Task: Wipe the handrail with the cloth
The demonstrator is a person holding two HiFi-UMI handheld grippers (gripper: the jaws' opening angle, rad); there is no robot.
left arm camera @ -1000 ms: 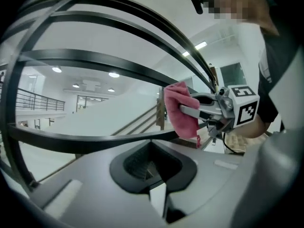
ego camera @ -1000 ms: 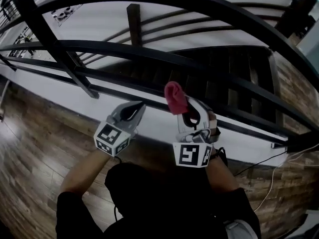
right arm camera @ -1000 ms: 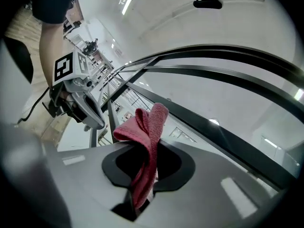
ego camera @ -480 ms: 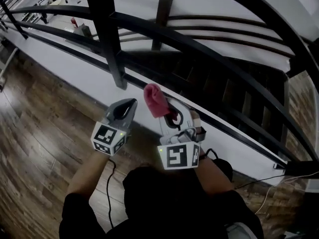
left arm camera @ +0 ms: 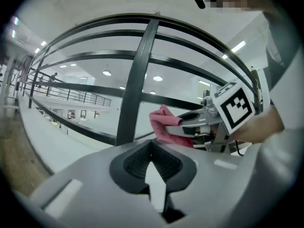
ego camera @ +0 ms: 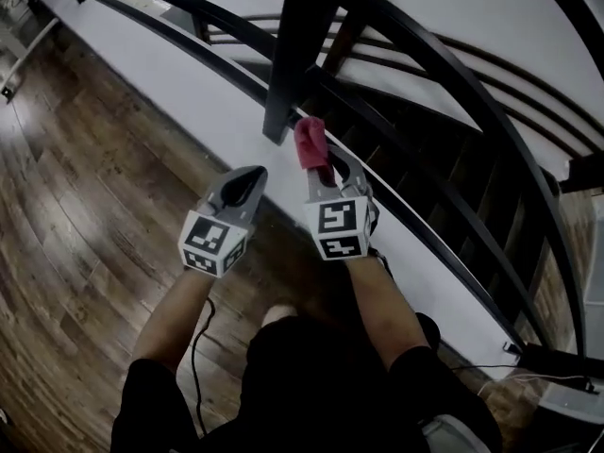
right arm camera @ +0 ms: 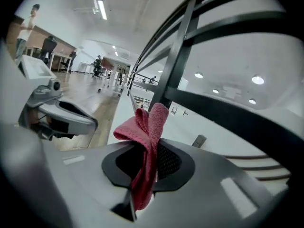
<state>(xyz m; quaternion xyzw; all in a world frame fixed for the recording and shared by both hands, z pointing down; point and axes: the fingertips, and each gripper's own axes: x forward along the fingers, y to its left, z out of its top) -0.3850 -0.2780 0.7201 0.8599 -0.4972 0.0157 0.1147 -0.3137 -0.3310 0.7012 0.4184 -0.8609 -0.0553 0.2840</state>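
Observation:
A pink cloth (ego camera: 310, 142) sticks out of my right gripper (ego camera: 321, 163), which is shut on it. The cloth's tip lies by the foot of a black upright post (ego camera: 293, 55) of the railing. The black curved handrail (ego camera: 491, 111) runs above and to the right. My left gripper (ego camera: 253, 174) is shut with nothing in it, just left of the right one and over the white ledge. The left gripper view shows its shut jaws (left arm camera: 151, 146), the cloth (left arm camera: 164, 125) and the post (left arm camera: 135, 80). In the right gripper view the cloth (right arm camera: 145, 127) hangs folded between the jaws (right arm camera: 147, 148).
Several black rails (ego camera: 189, 8) run along a white ledge (ego camera: 142, 55). Dark stairs (ego camera: 444, 159) drop away beyond the railing. Wood floor (ego camera: 85, 206) spreads to the left. A cable (ego camera: 538, 376) lies at the lower right. People (right arm camera: 28, 23) stand far off.
Both grippers have moved left along the railing to the upright post. The right gripper, still holding the cloth, has closed in beside the left one.

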